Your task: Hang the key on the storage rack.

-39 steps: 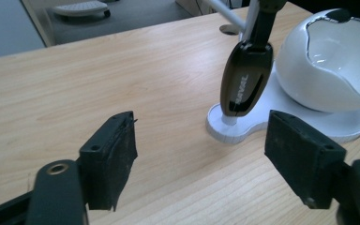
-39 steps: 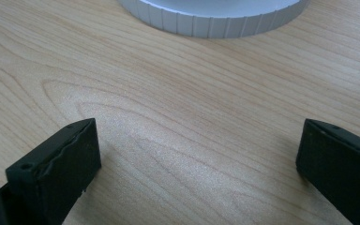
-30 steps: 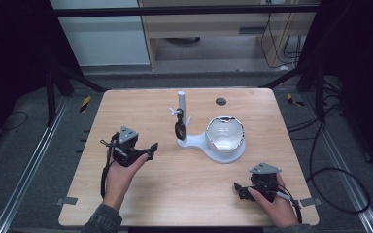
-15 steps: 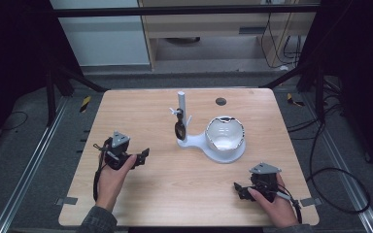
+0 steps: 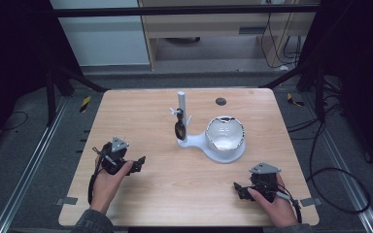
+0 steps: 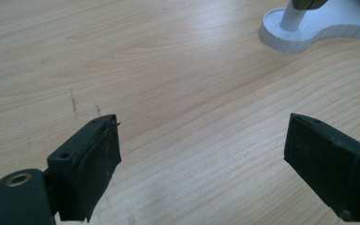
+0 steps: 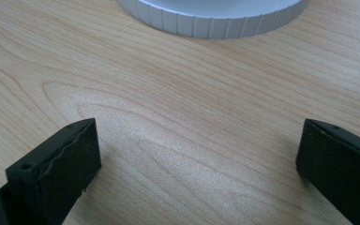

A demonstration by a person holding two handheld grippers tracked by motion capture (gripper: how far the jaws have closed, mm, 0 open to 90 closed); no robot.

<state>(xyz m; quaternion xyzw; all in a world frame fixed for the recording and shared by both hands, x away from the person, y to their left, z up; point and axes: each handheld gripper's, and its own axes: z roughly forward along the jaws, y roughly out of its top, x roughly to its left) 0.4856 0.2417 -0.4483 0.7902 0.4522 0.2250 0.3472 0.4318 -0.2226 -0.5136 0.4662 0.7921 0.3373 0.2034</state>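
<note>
Each gripper, the left gripper [image 5: 138, 163] and the right gripper [image 5: 238, 189], is built in black. A grey three-cornered plate [image 5: 119, 143] is carried on top. Black cables [image 5: 93, 182] are trailed from them.

I can read no text, label, brand or number on my table [image 5: 141, 121] or the white stand [image 5: 194, 141]; anything small may be lost to blur.

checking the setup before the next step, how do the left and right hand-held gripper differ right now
The left hand-held gripper sits near the table's left edge, farther up it; the right hand-held gripper lies close to the near right corner. The left one's jaws have just been opening; the right one's stand wide. The left faces the white stand's post side, the right its round base. Both are open, with nothing between the jaws.
</note>
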